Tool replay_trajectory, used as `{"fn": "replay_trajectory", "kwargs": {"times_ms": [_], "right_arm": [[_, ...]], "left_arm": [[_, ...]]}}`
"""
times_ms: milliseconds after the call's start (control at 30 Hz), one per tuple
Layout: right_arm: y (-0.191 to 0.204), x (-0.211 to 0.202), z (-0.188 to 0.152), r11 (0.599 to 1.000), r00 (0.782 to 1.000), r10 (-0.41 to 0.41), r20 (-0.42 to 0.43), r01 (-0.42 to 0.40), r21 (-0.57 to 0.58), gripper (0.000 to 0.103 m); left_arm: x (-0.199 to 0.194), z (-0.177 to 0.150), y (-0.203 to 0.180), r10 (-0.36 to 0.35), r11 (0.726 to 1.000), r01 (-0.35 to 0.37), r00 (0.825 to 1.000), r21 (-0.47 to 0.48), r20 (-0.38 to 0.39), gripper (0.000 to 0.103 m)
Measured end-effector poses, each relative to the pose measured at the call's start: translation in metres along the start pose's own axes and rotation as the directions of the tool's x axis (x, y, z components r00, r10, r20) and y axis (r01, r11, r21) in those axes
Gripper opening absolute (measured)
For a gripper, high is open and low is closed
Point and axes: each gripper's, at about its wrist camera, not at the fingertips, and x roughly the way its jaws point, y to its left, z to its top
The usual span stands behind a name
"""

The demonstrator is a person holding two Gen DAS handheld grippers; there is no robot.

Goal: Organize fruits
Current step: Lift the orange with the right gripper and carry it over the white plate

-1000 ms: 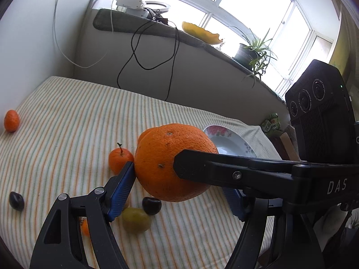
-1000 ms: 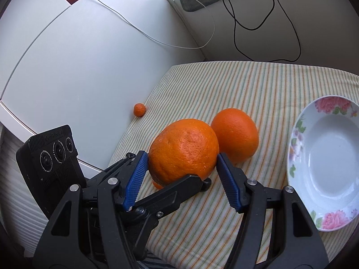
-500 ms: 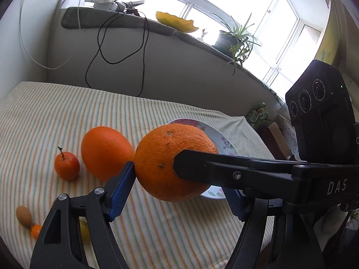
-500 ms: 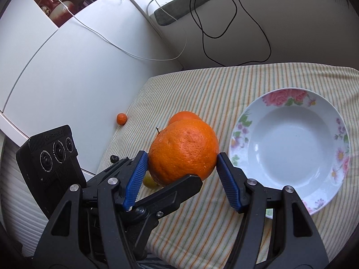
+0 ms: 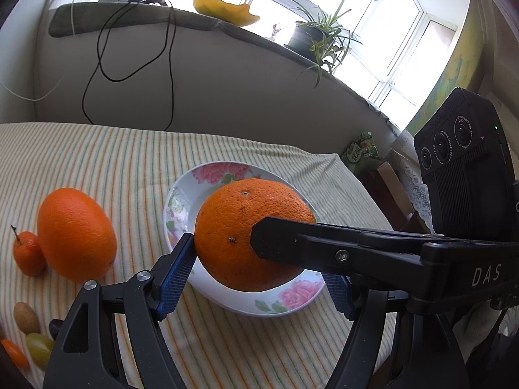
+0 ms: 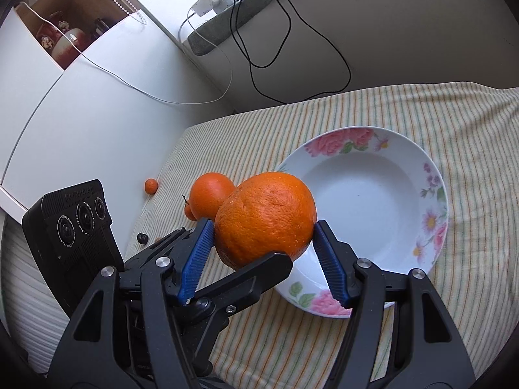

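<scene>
Both grippers are shut together on one large orange (image 5: 251,233), which also shows in the right wrist view (image 6: 264,215). My left gripper (image 5: 256,272) and my right gripper (image 6: 264,259) hold it in the air over the near-left rim of a white flowered plate (image 5: 214,175), seen as well in the right wrist view (image 6: 366,194). The plate's bowl holds nothing. A second large orange (image 5: 76,235) lies on the striped cloth left of the plate, with a small stemmed tangerine (image 5: 28,253) beside it.
Small fruits lie at the cloth's near-left: a brown one (image 5: 26,317), a green grape (image 5: 39,347), a dark one (image 5: 55,325). A tiny orange fruit (image 6: 150,185) sits by the white cabinet (image 6: 81,113). Cables (image 5: 97,64) hang from the sill.
Both grippers carried the large orange rightward across the cloth, from above the loose fruits to over the plate's rim. The grip has not changed.
</scene>
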Motion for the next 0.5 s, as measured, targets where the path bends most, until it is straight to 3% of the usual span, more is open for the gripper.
{"fn": "replay_trajectory", "kwargs": {"times_ms": [500], "right_arm": [[-0.050, 0.006, 0.021, 0.999, 1.000, 0.016, 0.004, -0.016, 0.046, 0.066]], "left_arm": [[0.044, 0.016, -0.014, 0.021, 0.999, -0.020, 0.998, 0.026, -0.052, 0.074]]}}
